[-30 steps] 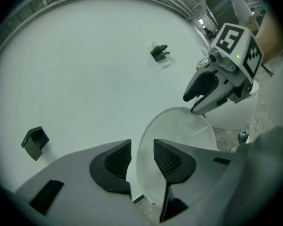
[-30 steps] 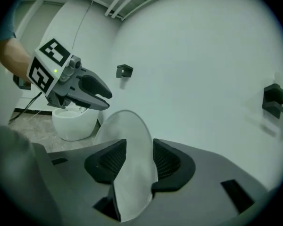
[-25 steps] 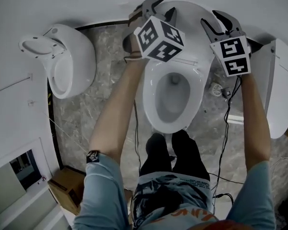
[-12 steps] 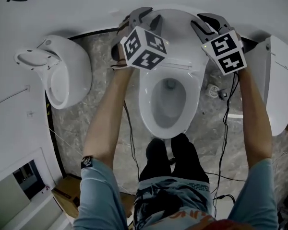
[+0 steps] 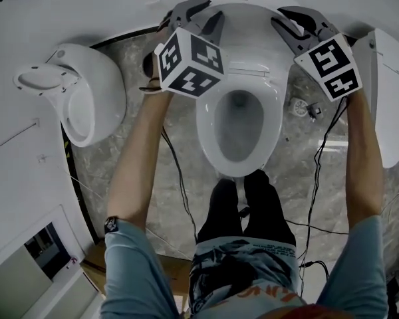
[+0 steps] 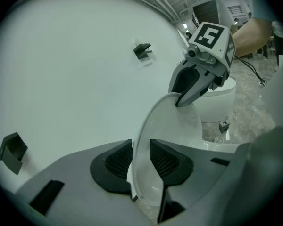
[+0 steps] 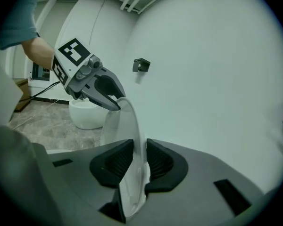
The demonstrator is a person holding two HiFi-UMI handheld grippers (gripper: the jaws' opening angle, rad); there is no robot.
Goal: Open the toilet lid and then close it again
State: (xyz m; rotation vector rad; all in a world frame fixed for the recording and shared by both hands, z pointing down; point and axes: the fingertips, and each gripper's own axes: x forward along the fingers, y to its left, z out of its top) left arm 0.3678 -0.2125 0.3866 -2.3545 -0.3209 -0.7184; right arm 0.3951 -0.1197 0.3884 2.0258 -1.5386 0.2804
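Lid [image 5: 247, 20]: raised, standing upright close to the back wall, above the bare seat [image 5: 209, 121]; touching the wall or not, unclear
Left hand-held gripper [image 6: 140, 160]: narrow, jaws just closed onto the lid's left edge, pads pressing on either face of the rim
Right hand-held gripper [image 7: 140, 160]: narrow as well, jaws just closed onto the opposite edge, rim pinched between the pads
Done so far: opening half judged complete, with the lid fully up and the bowl uncovered
Left to do: lowering the lid onto the seat, then letting go; both grips look set for that, lowering not yet begun
Count, task things: one toilet, one lid, one seat
Count, tools: two hand-held grippers, one marker cube on each, so two cubes
Count, other fixtures: one white bowl [image 5: 86, 92] at the left, well apart from the toilet; one white fixture [image 5: 386, 105] at the right edge, only partly shown, kind unclear
Count, small things: two black brackets [image 6: 142, 51] on the wall; cables [image 5: 179, 178] trailing over the stone floor, number unclear
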